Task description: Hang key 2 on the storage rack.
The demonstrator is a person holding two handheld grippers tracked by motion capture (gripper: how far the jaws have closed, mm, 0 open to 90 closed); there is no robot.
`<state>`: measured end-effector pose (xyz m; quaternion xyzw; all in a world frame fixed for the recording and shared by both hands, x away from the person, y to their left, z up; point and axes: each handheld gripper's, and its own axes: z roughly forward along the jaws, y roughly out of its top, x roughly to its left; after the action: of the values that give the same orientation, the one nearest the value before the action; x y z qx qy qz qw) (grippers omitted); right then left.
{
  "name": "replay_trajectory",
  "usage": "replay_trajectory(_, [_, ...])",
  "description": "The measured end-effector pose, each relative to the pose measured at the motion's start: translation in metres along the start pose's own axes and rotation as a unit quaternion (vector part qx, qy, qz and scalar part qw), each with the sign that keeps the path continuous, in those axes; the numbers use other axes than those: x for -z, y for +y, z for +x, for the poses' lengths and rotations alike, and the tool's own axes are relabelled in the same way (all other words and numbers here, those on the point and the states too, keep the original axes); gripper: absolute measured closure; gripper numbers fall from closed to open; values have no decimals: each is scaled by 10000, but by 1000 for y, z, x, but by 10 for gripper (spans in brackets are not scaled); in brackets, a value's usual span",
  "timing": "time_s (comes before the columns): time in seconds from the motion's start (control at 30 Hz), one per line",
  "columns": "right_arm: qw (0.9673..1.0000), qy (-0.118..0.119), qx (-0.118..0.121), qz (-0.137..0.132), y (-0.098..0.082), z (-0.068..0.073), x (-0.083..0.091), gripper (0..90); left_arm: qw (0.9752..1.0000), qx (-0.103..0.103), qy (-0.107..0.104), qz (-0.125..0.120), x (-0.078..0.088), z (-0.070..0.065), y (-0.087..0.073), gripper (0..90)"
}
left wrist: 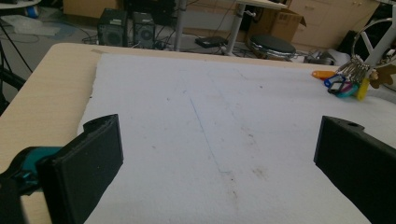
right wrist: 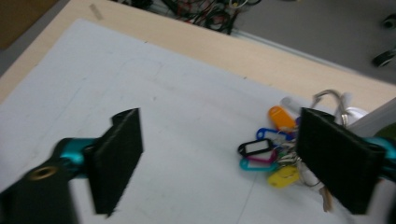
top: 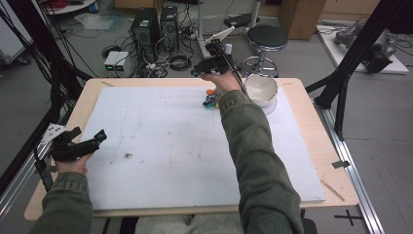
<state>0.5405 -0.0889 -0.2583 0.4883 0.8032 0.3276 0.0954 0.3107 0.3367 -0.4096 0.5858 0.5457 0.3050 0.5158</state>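
White foam mat (top: 160, 146) on the worktop, keys at its far edge.
My right gripper (right wrist: 219, 158), jaws spread, hovers by the key bunch (right wrist: 268, 154) (light, floppy, jangly); I'd pinch the metal ring. Left gripper (left wrist: 215, 158) spread, idle.

No writing, brand, number or sign could be read anywhere. The key tags (right wrist: 261, 149) near the far edge of the table (top: 316, 146) showed blank label windows, and the computer towers (top: 146, 29) on the floor bore no legible marks.
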Motion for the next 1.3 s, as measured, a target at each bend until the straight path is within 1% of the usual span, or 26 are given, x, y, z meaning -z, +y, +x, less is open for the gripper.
replay_trajectory(0.07, [10000,-14,32,3,-1,0,1,89,10000,9,3,7,0,0,0,17])
replay_trajectory(0.1, [10000,-36,85,32,-2,1,2,7,10000,4,-1,6,0,0,0,17])
replay_trajectory(0.17, [10000,-32,78,51,-3,2,3,7,10000,11,2,-1,1,0,0,17])
replay_trajectory(0.2, [9999,-39,123,28,-4,1,5,8,10000,10,5,5,1,0,0,17])
replay_trajectory(0.4, [9999,-55,164,-9,-6,0,13,7,10000,27,21,-11,2,1,0,17])
replay_trajectory(0.5, [9998,-19,185,39,-7,1,15,8,10000,21,27,-10,2,1,0,17])
replay_trajectory(0.53, [9998,-39,192,59,-8,1,15,8,10000,24,23,-13,2,1,0,17])
replay_trajectory(0.57, [9995,-159,256,62,-10,2,16,8,10000,28,23,-10,2,1,0,17])
replay_trajectory(0.7, [9995,-149,271,54,-13,0,18,8,10000,43,34,-29,2,2,0,17])
replay_trajectory(0.77, [9994,-221,260,71,-16,-3,18,8,10000,39,35,-32,2,2,0,17])
replay_trajectory(0.8, [9993,-293,203,68,-21,-8,19,8,10000,35,31,-30,2,1,0,17])
replay_trajectory(0.83, [9993,-293,203,68,-21,-8,19,8,10000,33,29,-30,2,1,0,17])
replay_trajectory(0.9, [9994,-300,134,77,-28,-17,21,8,10000,30,27,-26,2,1,0,17])
replay_trajectory(0.93, [9994,-300,134,77,-28,-17,21,8,10000,29,26,-21,2,1,0,17])
replay_trajectory(1.0, [9994,-300,128,86,-32,-21,24,8,10000,30,29,-21,2,1,0,17])
replay_trajectory(1.07, [9994,-313,127,45,-35,-24,29,8,10000,35,36,-24,2,1,0,17])
replay_trajectory(1.1, [9994,-331,134,12,-38,-26,33,8,10000,33,40,-27,2,0,0,17])
replay_trajectory(1.13, [9994,-331,134,12,-38,-26,33,8,10000,36,40,-28,2,0,0,17])
replay_trajectory(1.17, [9994,-309,124,-69,-42,-29,38,8,10000,33,39,-28,2,0,0,17])
replay_trajectory(1.2, [9994,-309,124,-69,-42,-29,38,8,10000,37,46,-30,2,0,0,17])
replay_trajectory(1.27, [9994,-331,87,-107,-49,-35,43,8,10000,40,49,-32,2,0,0,17])
replay_trajectory(1.3, [9994,-331,87,-107,-49,-35,43,8,10000,39,47,-32,2,0,0,17])
